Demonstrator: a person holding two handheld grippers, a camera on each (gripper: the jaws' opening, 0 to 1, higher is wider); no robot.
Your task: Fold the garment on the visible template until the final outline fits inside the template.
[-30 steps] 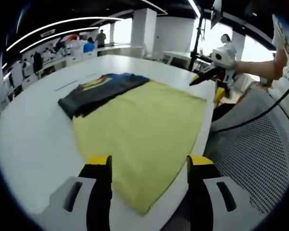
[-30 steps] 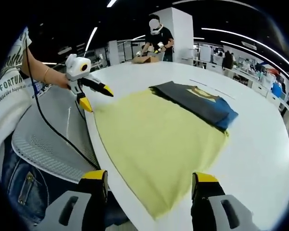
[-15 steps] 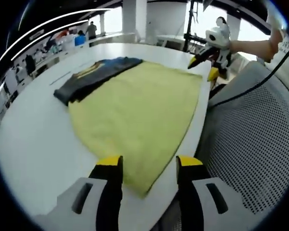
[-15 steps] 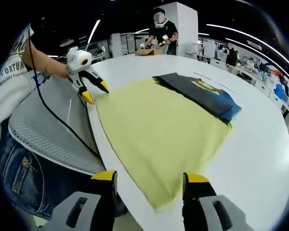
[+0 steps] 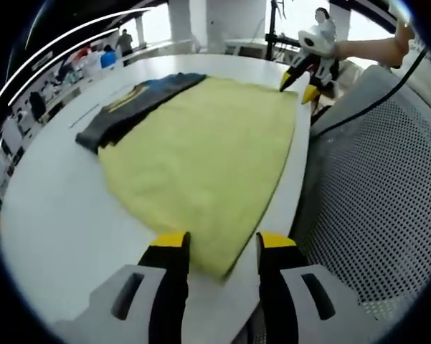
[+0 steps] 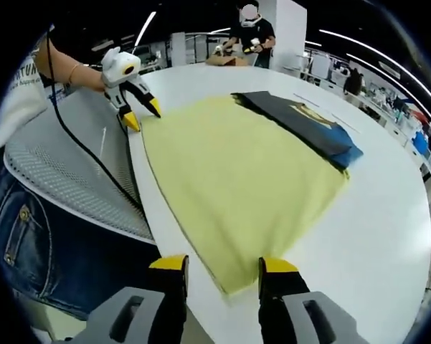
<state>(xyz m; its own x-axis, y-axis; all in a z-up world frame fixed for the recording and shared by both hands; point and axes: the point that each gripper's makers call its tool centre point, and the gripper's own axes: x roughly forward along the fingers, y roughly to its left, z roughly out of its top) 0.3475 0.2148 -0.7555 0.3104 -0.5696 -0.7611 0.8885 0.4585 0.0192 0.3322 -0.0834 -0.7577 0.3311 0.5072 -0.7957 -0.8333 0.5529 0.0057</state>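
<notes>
Closer to the near hem than a second ago, on both sides. In the left gripper view, left gripper (image 5: 221, 247) now straddling the near corner of the yellow garment (image 5: 201, 150), jaws narrowed since a second back but with a gap left, cloth between them and not yet pinched as far as can be judged. In the right gripper view, right gripper (image 6: 224, 266) likewise drawn in on the opposite near corner, at 6 o'clock, jaws narrower than before yet apart, nothing clamped.

Yellow garment (image 6: 237, 179) spread flat on the white round table (image 6: 387, 236), near edge along the table rim. Dark folded shirt (image 6: 301, 129) with a blue patch lying across the far edge at about 1 o'clock in the right gripper view, about 10 o'clock (image 5: 133, 107) in the left gripper view. No template outline distinguishable.

Read as an approach to grasp both near corners: first fold not yet begun, task at an early stage. Next need: a firm pinch on each corner before lifting away toward 12 o'clock.
</notes>
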